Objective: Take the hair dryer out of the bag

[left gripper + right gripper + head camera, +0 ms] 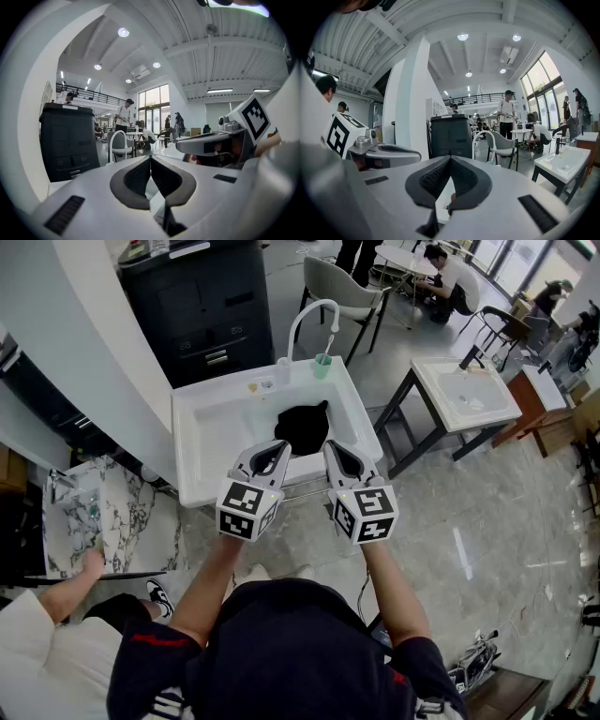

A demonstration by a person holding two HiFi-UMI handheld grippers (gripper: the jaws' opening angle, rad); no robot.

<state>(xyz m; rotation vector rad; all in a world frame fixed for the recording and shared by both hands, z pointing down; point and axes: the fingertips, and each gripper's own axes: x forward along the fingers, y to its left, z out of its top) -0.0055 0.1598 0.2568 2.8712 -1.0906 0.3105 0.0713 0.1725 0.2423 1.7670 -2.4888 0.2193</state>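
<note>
A black bag (302, 426) lies in the white sink basin (216, 427), near its front right. No hair dryer shows; the bag hides whatever is in it. My left gripper (280, 445) and right gripper (331, 446) hover side by side over the sink's front rim, just short of the bag and apart from it. Both are shut with nothing between the pads. In the left gripper view the left gripper (150, 158) has its pads pressed together, and the right gripper (220, 140) shows beside it. The right gripper view shows the right gripper (450, 158) shut too.
A curved white faucet (309, 320) and a green cup (322, 364) stand at the sink's back edge. A black cabinet (202, 306) is behind, a second sink table (466, 395) to the right. A marble slab (94, 512) and a seated person (56, 615) are at the left.
</note>
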